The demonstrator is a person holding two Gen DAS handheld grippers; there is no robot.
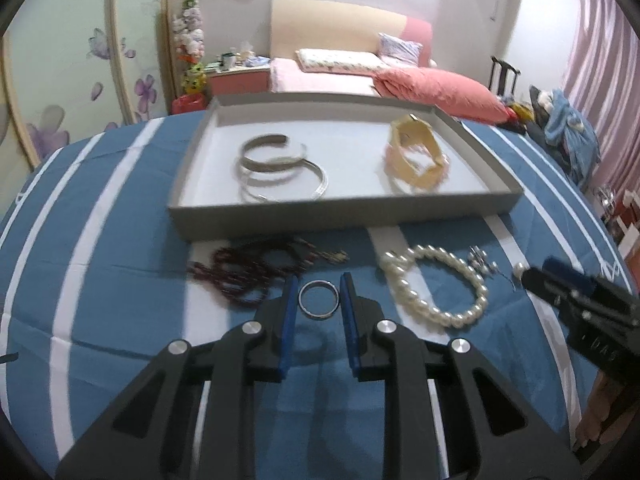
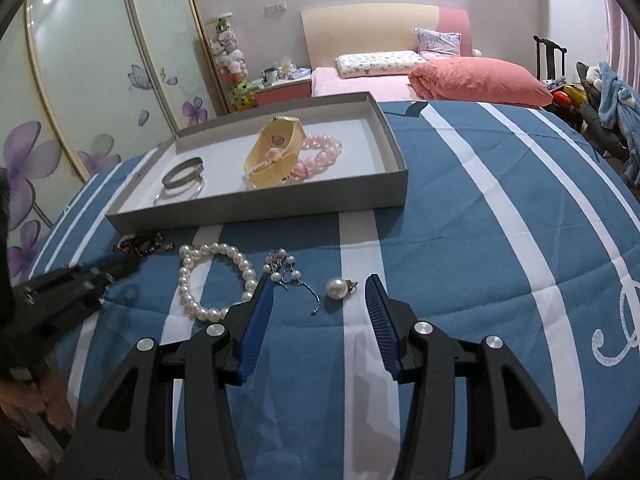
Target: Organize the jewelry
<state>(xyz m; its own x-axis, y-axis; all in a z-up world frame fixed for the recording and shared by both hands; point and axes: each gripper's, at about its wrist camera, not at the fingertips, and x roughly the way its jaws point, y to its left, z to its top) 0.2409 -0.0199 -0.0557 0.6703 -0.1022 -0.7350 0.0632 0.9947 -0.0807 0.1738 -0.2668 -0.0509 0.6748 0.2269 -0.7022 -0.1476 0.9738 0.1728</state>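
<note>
Blue pads of my left gripper (image 1: 319, 294) sit on either side of a metal ring (image 1: 319, 299), and as far as I can see they pinch it at its edges; its shadow falls on the cloth (image 1: 120, 264) below, so the ring looks raised off the cloth. Just left of the ring lies a dark red bead string (image 1: 248, 272). Right of the ring lies a pearl bracelet (image 1: 440, 284), and beyond that a small cluster of earrings (image 1: 482, 262).

Behind the ring stands a grey tray (image 1: 280, 220). Inside it, silver bangles (image 1: 276, 168) lie stacked at the left, and a cream watch (image 1: 416, 156) lies at the right with pink beads (image 2: 320, 156) partly under it.

My right gripper (image 2: 320, 300) hangs over the cloth in front of the tray with its jaws apart and nothing between the pads. A single pearl earring (image 2: 338, 288) lies on the cloth just ahead of its gap, untouched, with a thin blue hook (image 2: 308, 300) beside it. From this side, the pearl bracelet sits at the left finger, partly hidden by it.

Far behind the tray is a bed (image 2: 360, 76) with a pink quilt (image 2: 476, 80).
</note>
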